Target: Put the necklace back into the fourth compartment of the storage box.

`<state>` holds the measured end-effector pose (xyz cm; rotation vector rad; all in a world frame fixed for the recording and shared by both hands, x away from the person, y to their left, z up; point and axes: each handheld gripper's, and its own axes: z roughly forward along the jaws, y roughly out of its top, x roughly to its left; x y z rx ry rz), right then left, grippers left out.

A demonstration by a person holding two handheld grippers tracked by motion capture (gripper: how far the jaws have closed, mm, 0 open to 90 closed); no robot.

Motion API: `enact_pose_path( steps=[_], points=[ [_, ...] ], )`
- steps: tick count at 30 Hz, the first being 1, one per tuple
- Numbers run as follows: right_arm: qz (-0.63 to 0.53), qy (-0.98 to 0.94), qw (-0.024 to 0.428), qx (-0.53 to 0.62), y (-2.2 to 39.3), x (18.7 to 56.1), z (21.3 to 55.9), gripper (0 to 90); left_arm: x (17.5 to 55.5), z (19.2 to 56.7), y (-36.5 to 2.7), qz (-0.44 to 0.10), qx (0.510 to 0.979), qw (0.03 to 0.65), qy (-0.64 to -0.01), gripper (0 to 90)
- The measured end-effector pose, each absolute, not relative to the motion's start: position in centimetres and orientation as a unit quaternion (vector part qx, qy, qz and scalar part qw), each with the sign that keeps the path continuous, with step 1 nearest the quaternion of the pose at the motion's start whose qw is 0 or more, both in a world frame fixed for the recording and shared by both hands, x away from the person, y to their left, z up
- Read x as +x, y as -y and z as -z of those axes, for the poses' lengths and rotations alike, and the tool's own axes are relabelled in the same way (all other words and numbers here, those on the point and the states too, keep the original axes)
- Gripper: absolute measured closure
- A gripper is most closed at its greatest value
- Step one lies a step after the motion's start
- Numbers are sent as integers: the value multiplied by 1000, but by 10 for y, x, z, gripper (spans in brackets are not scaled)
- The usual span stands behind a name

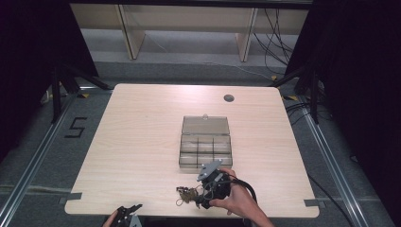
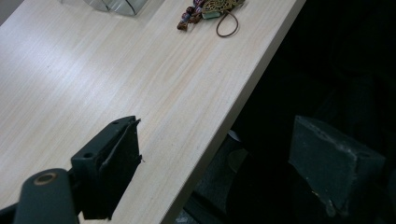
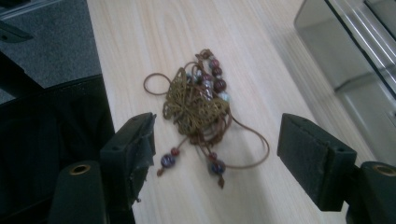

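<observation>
Nothing looks packed yet: on your table (image 1: 142,132), the clear compartment box (image 1: 205,150) sits open at centre, its cells apparently empty. Your right gripper (image 3: 215,154), jaws spread wide, hovers over the beaded cord tangle (image 3: 198,105) at the near edge. Your left gripper (image 2: 215,154) idles released, straddling the near-left edge.
</observation>
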<state>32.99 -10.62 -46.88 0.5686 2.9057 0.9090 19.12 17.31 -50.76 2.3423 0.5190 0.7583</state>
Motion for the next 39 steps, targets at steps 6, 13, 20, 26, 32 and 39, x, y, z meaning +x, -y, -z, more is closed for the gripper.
enact_pose_path(
  steps=[6, 13, 20, 26, 32, 39],
  points=[
    [-287, -944, 15, 164, 90, 339, 472, 315, 191, 507, -174, -281, 888, 307, -195, 157],
    [-269, -949, -7, 162, 77, 346, 481, 323, 191, 507, -174, -282, 886, 310, -199, 157],
    [-254, -955, -9, 155, 70, 347, 486, 373, 191, 508, -174, -281, 885, 314, -200, 157],
    [-249, -956, -16, 154, 66, 349, 490, 453, 191, 507, -174, -281, 886, 313, -198, 157],
    [-245, -955, -25, 163, 65, 346, 488, 604, 191, 507, -174, -284, 885, 312, -197, 157],
    [-247, -955, -37, 158, 63, 342, 486, 753, 191, 508, -174, -292, 882, 311, -199, 158]
  ],
)
